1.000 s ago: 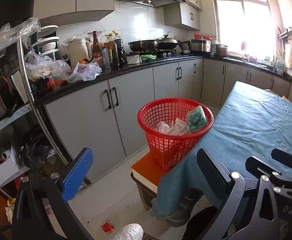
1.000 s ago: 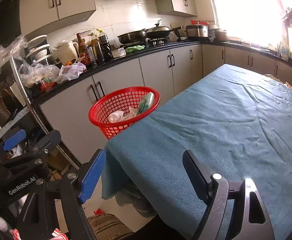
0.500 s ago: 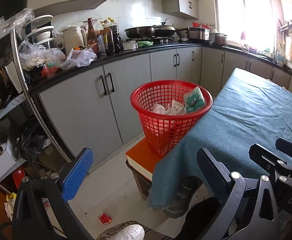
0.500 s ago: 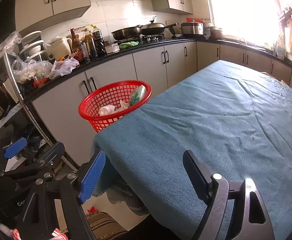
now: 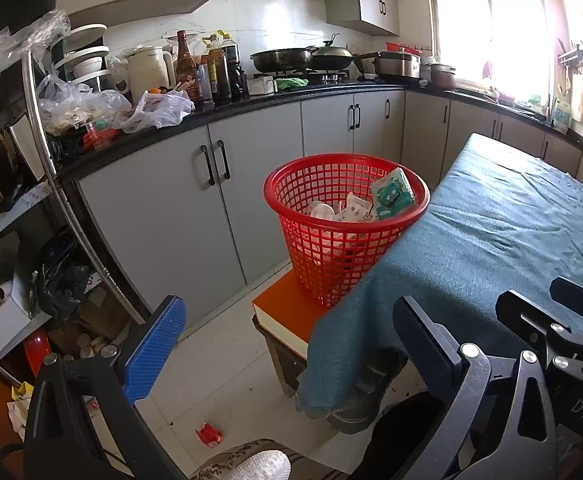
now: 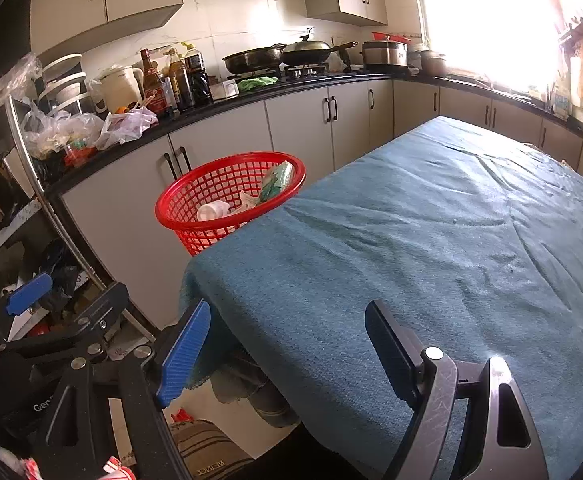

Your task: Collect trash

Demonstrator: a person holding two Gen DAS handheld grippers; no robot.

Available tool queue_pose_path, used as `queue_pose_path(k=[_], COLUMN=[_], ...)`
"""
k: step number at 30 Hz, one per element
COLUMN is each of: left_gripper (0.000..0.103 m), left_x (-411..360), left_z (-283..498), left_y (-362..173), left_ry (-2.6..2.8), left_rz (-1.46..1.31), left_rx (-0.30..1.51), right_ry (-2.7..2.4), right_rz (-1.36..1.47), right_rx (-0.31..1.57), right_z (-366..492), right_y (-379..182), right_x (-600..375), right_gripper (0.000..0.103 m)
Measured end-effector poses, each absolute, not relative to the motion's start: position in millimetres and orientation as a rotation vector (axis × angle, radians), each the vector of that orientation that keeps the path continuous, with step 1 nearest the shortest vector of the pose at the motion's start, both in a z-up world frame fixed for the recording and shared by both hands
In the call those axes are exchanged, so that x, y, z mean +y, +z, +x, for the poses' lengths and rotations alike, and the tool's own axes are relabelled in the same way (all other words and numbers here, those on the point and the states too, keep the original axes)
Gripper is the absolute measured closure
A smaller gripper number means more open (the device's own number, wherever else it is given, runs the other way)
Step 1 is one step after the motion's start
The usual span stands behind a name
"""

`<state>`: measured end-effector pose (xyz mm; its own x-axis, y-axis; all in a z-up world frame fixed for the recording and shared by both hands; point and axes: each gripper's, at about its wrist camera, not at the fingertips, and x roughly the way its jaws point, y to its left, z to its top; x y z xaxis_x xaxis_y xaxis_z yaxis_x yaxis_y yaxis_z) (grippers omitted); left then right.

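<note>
A red mesh basket (image 5: 345, 236) stands on an orange-topped stool (image 5: 287, 312) beside the table; it also shows in the right wrist view (image 6: 231, 200). It holds a green-and-white packet (image 5: 393, 196), a white bottle (image 6: 213, 211) and paper wrappers. My left gripper (image 5: 287, 344) is open and empty, low over the floor, short of the basket. My right gripper (image 6: 287, 354) is open and empty over the near corner of the teal tablecloth (image 6: 431, 240). A small red wrapper (image 5: 208, 435) lies on the floor tiles.
Grey cabinets (image 5: 195, 204) under a black counter with bottles, a kettle and plastic bags (image 5: 155, 110) stand behind the basket. A metal rack (image 5: 51, 160) with clutter is at the left. Pans sit on the stove (image 5: 303, 56).
Both views have tilted down and drawn back slightly, so the basket sits a bit higher and farther left in each view. Both grippers stay open and empty.
</note>
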<state>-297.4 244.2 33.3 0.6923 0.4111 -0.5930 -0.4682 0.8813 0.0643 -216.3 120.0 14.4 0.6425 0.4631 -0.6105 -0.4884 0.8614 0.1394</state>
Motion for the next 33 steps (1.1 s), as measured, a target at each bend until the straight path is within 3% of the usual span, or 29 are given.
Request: queue_pose_path(k=[33], left_gripper=[0.000], left_x=[252.2], left_z=[-303.1], left_y=[30.8], left_ry=[0.528], left_rz=[-0.129], left_rx=[0.640], right_ry=[0.514], right_rz=[-0.074], right_rx=[0.649], right_z=[-223.1], right_y=[19.0], right_x=[118.9], right_gripper=[0.019])
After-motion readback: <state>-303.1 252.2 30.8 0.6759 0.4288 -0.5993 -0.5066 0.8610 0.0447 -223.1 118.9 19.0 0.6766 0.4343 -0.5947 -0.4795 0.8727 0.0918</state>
